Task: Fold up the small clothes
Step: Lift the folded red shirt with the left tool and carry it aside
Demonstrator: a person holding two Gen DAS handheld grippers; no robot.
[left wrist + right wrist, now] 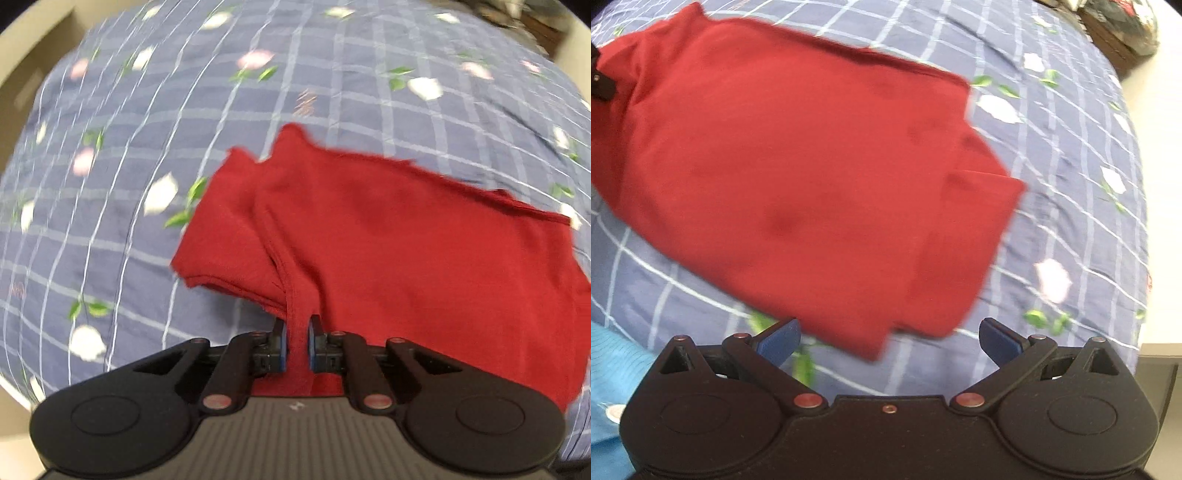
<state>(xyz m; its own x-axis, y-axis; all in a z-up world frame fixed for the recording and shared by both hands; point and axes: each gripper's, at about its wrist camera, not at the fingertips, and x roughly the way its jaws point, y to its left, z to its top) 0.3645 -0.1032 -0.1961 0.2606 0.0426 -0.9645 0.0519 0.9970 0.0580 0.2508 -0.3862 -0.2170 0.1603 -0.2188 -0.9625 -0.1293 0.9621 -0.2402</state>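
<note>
A small red garment point(388, 251) lies on a blue checked bedsheet point(184, 110) with a flower print. My left gripper point(297, 334) is shut on a hemmed edge of it, and the cloth rises in a taut strip between the blue pads. In the right wrist view the same red garment point(798, 166) spreads across the middle, with a folded part at its right side. My right gripper point(890, 339) stands open just in front of the garment's near edge, with nothing between its fingers. The black tip of the left gripper point(600, 83) shows at the far left edge.
A light blue cloth point(613, 373) lies at the lower left of the right wrist view. A dark, patterned bundle point(1123, 29) sits beyond the bed at the top right. The bed's pale edge point(1156, 258) runs down the right side.
</note>
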